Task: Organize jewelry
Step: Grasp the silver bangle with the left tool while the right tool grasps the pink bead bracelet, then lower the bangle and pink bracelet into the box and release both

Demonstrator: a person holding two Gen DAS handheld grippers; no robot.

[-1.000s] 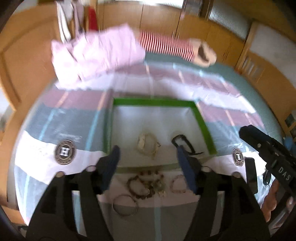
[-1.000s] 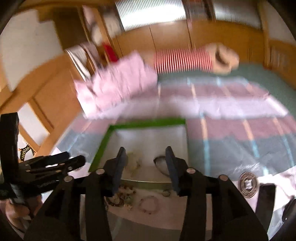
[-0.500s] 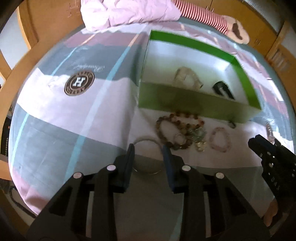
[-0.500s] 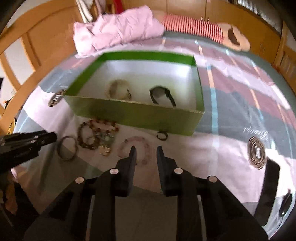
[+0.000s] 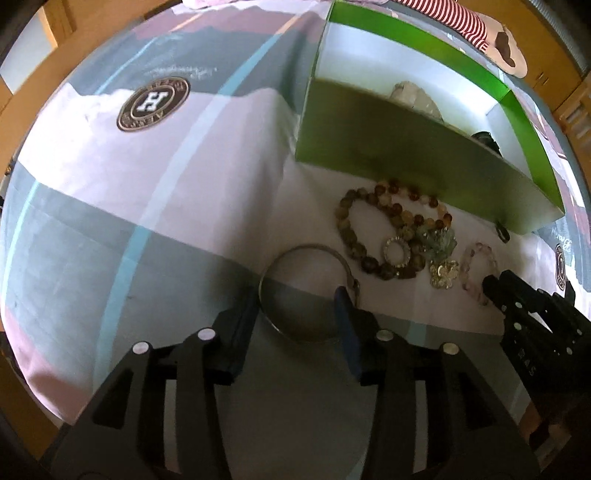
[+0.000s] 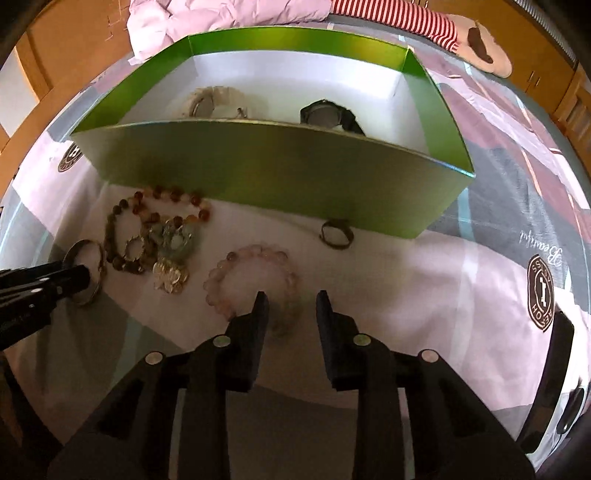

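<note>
A green box [image 5: 388,155] [image 6: 266,173] stands on the bedspread with a pale bracelet [image 6: 212,101] and a black watch [image 6: 328,114] inside. In front of it lie a brown bead bracelet [image 5: 373,225] [image 6: 122,221], a silver bangle [image 5: 306,291] [image 6: 86,271], gold and green charms [image 5: 441,258] [image 6: 170,273], a pink bead bracelet [image 6: 255,284] [image 5: 478,271] and a dark ring [image 6: 336,234]. My left gripper [image 5: 297,304] is open, its fingers on either side of the bangle. My right gripper [image 6: 291,304] is open over the near side of the pink bracelet.
The bedspread [image 5: 129,229] has pink, grey and white stripes with round logos [image 5: 153,103] [image 6: 541,299]. A pink garment [image 6: 221,18] and a striped red-and-white item [image 6: 399,18] lie behind the box. Wooden furniture surrounds the bed.
Both grippers have dropped lower and closer to the jewelry. The left one now brackets the silver bangle and the right one reaches the pink bracelet. Both have opened wider.
</note>
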